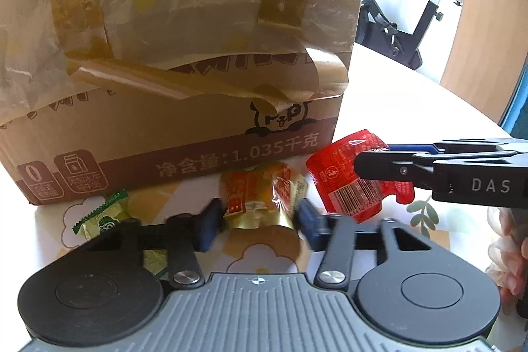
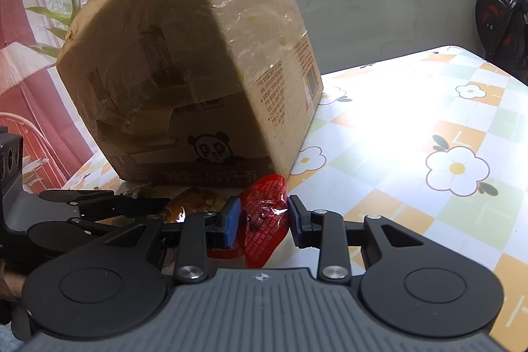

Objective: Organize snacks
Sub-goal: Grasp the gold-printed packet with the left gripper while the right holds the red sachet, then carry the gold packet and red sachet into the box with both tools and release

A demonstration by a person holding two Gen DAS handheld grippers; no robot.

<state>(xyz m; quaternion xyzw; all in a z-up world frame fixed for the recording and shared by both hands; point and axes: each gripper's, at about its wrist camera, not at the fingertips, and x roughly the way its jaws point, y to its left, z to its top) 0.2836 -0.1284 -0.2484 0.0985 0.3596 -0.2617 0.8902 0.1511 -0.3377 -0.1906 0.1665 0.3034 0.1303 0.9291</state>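
Gold foil wraps the snack packet (image 1: 260, 197) between the left claw (image 1: 260, 220) pads, which flank it without clearly pressing; whether it is gripped I cannot tell. Only the left view shows the green packet (image 1: 102, 216) beside it on the desk (image 1: 412, 108). The right claw (image 2: 264, 218), reaching level from the side, pinches the red packet (image 2: 264, 216) before the cardboard box (image 1: 184, 55), its long axis running toward the box.

Red packet (image 2: 264, 213), seemingly gold-orange packet (image 1: 260, 197)
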